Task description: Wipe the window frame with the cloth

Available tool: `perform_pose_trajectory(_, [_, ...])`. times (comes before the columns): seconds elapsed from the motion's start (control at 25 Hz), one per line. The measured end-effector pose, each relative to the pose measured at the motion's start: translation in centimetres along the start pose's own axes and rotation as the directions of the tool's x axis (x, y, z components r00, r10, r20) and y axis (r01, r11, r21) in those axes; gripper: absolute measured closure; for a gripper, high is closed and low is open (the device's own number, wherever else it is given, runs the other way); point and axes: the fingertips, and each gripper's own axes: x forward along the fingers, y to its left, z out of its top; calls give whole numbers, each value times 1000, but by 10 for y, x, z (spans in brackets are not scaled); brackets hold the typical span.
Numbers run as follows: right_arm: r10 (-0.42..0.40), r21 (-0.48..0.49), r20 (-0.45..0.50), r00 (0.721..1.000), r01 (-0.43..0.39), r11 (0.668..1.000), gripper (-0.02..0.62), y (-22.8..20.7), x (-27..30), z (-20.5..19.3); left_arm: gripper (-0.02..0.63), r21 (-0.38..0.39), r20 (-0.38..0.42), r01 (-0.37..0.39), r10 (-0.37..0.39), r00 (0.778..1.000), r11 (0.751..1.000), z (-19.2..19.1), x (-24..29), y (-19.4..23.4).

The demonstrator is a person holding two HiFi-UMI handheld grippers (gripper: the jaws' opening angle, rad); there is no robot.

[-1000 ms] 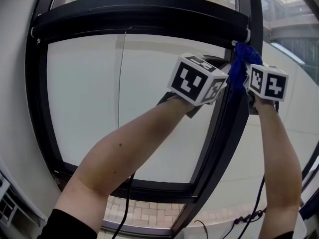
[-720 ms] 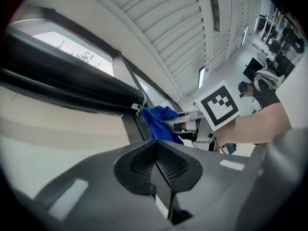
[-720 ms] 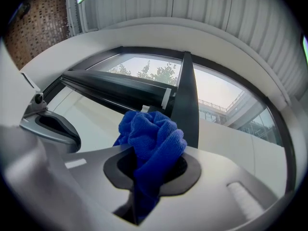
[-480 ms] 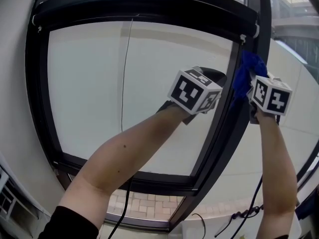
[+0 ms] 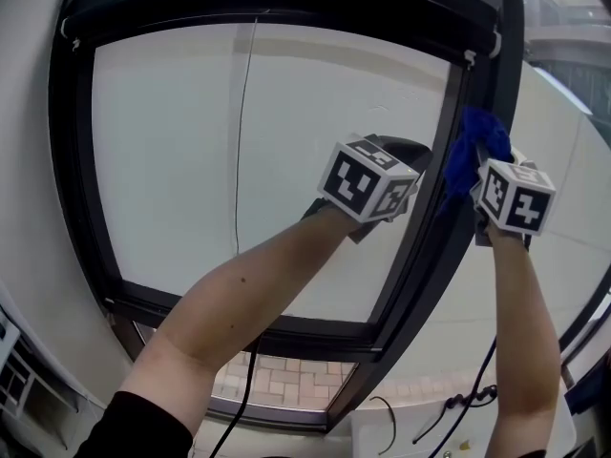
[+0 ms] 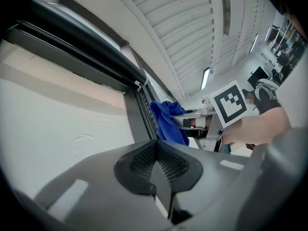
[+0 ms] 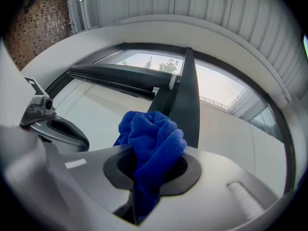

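A blue cloth [image 5: 473,151] is bunched against the black vertical bar of the window frame [image 5: 434,246], a short way below its top corner. My right gripper [image 5: 482,165] is shut on the cloth [image 7: 151,143], which bulges out above the jaws and touches the bar [image 7: 185,100]. My left gripper [image 5: 412,153] hovers just left of the bar in front of the pane, shut with nothing between its jaws. From the left gripper view, the cloth [image 6: 168,121] lies against the frame [image 6: 142,112] beyond my left gripper [image 6: 156,160].
A pale pane [image 5: 191,160] fills the frame, with a thin cord [image 5: 237,141] hanging down it. The frame's thick top rail [image 5: 286,12] and bottom rail [image 5: 286,337] bound the pane. Cables [image 5: 458,413] trail below the right arm.
The right gripper and cloth have slid down the vertical bar from the top corner. The left gripper has dropped alongside it.
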Motion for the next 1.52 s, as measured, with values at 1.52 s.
perform_pose_trajectory(1.52, [17, 66, -44, 999, -14, 998, 518, 54, -67, -159, 614, -190, -168, 1, -34, 985, 982, -167, -30, -53])
